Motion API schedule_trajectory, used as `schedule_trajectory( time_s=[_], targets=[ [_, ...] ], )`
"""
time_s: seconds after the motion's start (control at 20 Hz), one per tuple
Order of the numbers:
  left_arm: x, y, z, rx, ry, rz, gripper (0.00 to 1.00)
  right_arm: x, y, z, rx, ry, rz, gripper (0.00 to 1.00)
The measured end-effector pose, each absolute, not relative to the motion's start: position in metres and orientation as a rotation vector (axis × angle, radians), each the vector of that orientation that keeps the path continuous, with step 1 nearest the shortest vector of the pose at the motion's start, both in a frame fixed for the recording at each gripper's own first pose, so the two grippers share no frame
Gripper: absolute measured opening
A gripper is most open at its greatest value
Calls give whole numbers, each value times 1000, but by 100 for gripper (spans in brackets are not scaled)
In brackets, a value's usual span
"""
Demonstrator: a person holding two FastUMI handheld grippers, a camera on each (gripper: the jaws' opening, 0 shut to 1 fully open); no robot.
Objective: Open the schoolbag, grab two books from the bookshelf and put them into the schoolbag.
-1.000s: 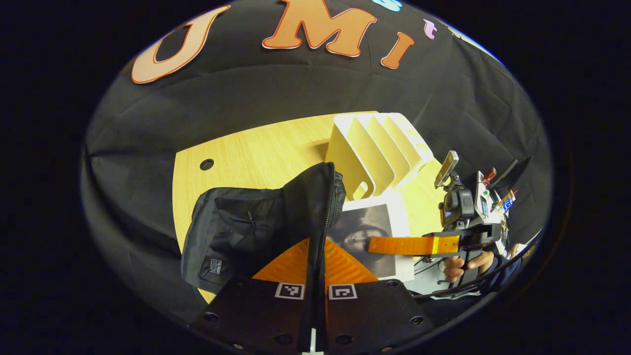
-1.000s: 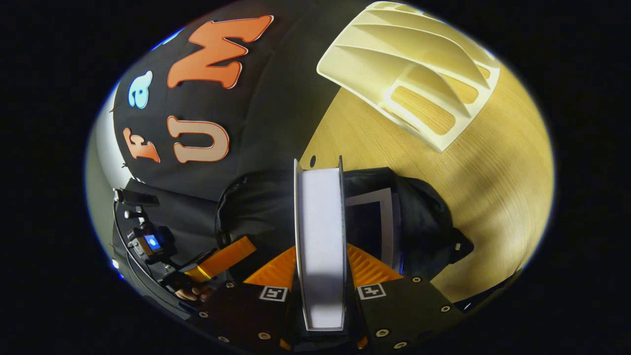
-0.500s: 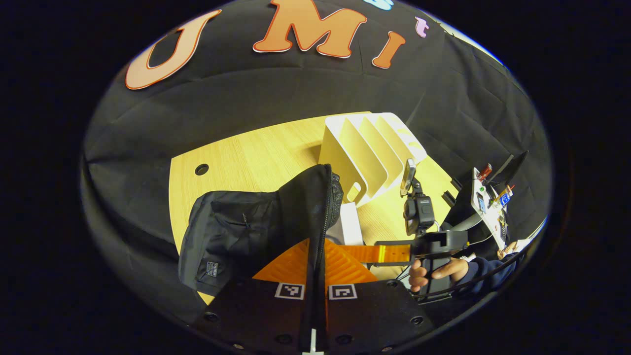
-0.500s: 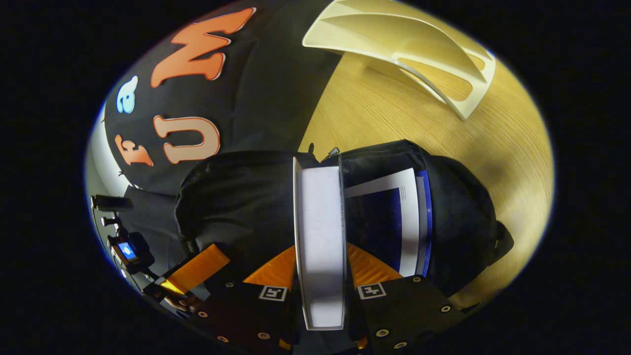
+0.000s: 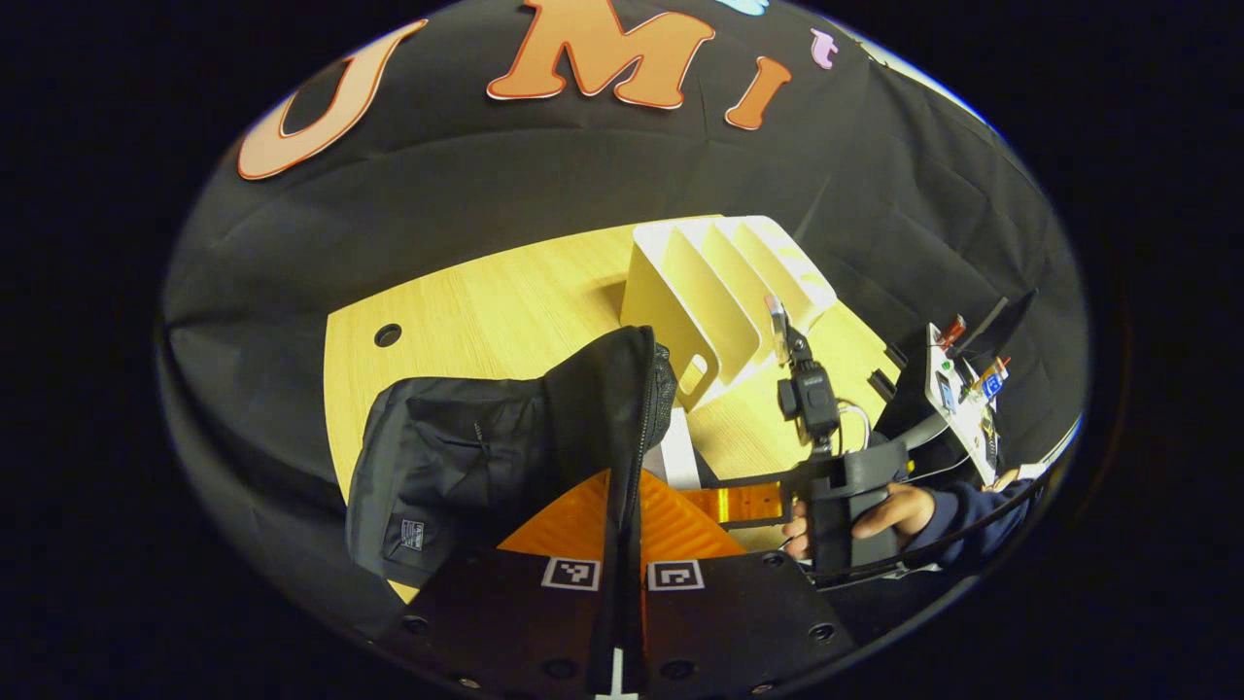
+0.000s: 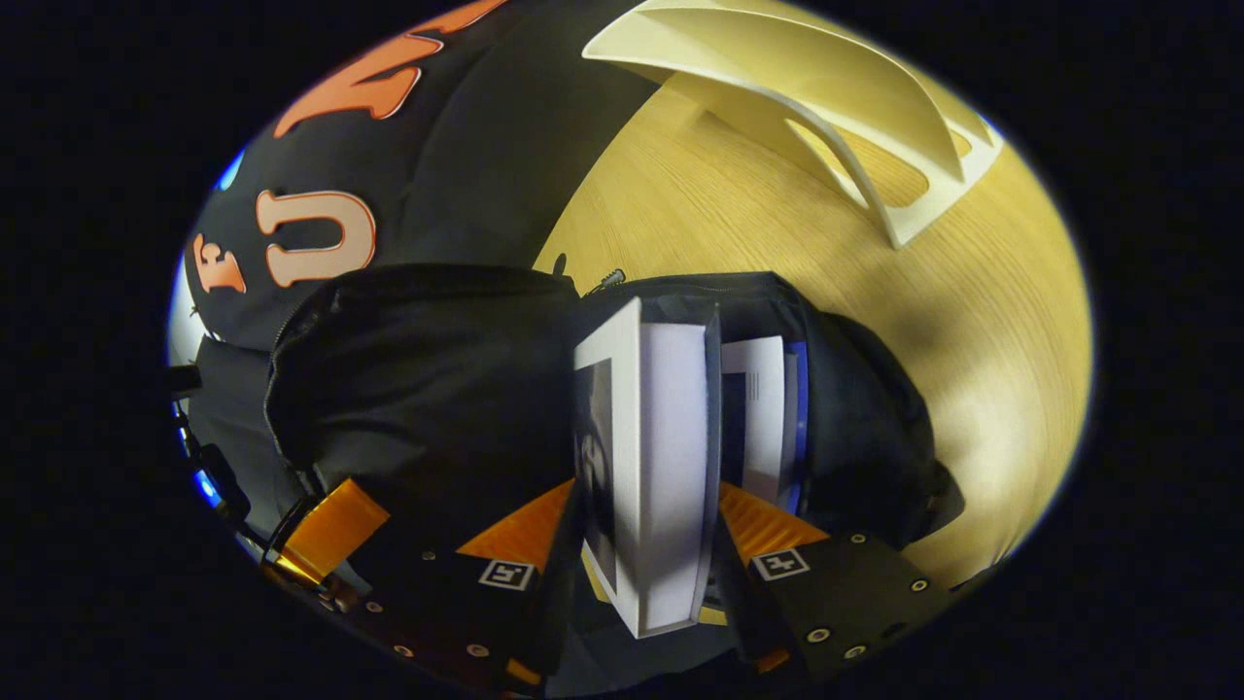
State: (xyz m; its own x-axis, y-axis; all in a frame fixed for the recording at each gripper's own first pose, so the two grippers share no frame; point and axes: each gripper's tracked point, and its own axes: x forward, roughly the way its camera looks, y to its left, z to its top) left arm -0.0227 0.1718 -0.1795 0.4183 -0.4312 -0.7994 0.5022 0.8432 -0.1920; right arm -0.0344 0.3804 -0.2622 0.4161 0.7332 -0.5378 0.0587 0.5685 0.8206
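Note:
The black schoolbag (image 5: pixel 457 457) lies on the wooden table, and my left gripper (image 5: pixel 622 478) is shut on the zip edge of its lifted flap. In the right gripper view the bag's mouth (image 6: pixel 680 292) gapes, with a blue-and-white book (image 6: pixel 770 413) inside. A white book (image 6: pixel 661 467) stands tilted between the fingers of my right gripper (image 6: pixel 646 486), its far end in the bag mouth; the fingers stand apart, open. In the left gripper view a hand (image 5: pixel 880 513) holds the right gripper (image 5: pixel 741 502) beside the bag. The white bookshelf (image 5: pixel 719 287) stands empty behind.
The bookshelf (image 6: pixel 826 87) sits just beyond the bag on the table (image 6: pixel 758 224). A cable hole (image 5: pixel 388 335) marks the table's far left. Electronics on a stand (image 5: pixel 957 389) crowd the right edge. The left gripper's finger (image 6: pixel 330 525) shows at the lower left.
My right gripper carried the white book down into the bag's mouth, then its fingers spread and the book tipped sideways. My left gripper kept its hold on the flap.

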Motion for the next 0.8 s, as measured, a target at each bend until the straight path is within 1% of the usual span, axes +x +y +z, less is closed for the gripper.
schedule_trajectory(
  time_s=[0.05, 0.1, 0.15, 0.2, 0.25, 0.45, 0.55, 0.65, 0.8],
  targets=[
    [-23, 172, -181, 90, 978, -588, 4, -36, 369, -268, 825, 1078, 491, 75],
    [-22, 171, -184, 93, 979, -583, 4, -37, 359, -270, 782, 1071, 481, 78],
    [-23, 171, -186, 93, 981, -580, 4, -37, 350, -266, 762, 1059, 474, 85],
    [-23, 170, -189, 94, 987, -578, 4, -38, 341, -261, 753, 1045, 469, 88],
    [-24, 167, -190, 98, 990, -583, 4, -34, 335, -258, 741, 1030, 457, 92],
    [-26, 159, -197, 153, 992, -582, 4, -20, 280, -240, 621, 909, 339, 99],
    [-27, 152, -201, 176, 994, -586, 5, -14, 257, -224, 589, 854, 302, 98],
    [-29, 143, -204, 188, 997, -593, 8, -10, 234, -207, 555, 800, 276, 99],
    [-40, 125, -209, 207, 1013, -618, 20, -4, 200, -188, 491, 731, 242, 98]
  ],
)
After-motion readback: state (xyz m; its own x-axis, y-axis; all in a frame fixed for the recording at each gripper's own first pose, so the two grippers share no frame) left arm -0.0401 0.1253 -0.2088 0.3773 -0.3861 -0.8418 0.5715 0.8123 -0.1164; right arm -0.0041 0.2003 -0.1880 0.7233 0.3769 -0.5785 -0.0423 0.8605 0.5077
